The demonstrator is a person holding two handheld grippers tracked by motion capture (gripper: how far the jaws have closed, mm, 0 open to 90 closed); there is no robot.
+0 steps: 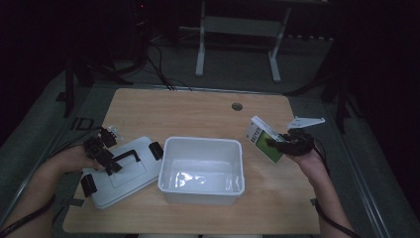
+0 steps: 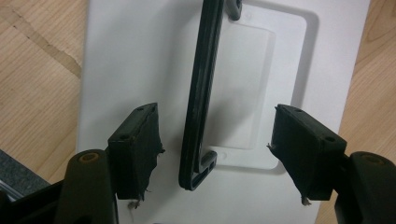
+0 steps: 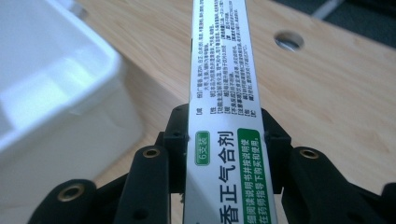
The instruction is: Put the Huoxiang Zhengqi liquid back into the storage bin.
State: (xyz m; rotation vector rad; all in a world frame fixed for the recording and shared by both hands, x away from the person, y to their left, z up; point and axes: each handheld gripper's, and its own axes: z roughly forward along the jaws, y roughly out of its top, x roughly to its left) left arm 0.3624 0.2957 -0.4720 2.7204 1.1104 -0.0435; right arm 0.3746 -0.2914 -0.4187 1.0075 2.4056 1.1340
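Here the right hand-held gripper [image 1: 277, 144] pinches a box [image 1: 264, 139], white and green with printed text. In the high view the box sits at the right of the desk [image 1: 198, 111], held tilted just off the right rim of the tub [image 1: 202, 170], apart from it. In the right gripper view the box [image 3: 224, 121] runs lengthwise away from the camera, its narrow printed face up, with a black jaw pressed against each long side. The near end of the box is cut off at the bottom edge; the far end runs out at the top. The tub wall [image 3: 56, 107] shows at left, the cable hole [image 3: 289, 40] in the desk at upper right.

The left hand-held gripper [image 1: 110, 161] hovers over the lid [image 1: 121, 171], which lies flat on the desk just left of the tub. In the left gripper view its jaws stand spread wide, one on each side of the black handle [image 2: 201, 93] of the lid [image 2: 130, 56], touching neither it nor, as far as I can tell, the lid surface. The handle lies folded flat in its recess; its far end is cut off at the top.

The high view is dim: the box print is unreadable there, and the small pale item [image 1: 307, 120] behind the right hand is hard to make out.
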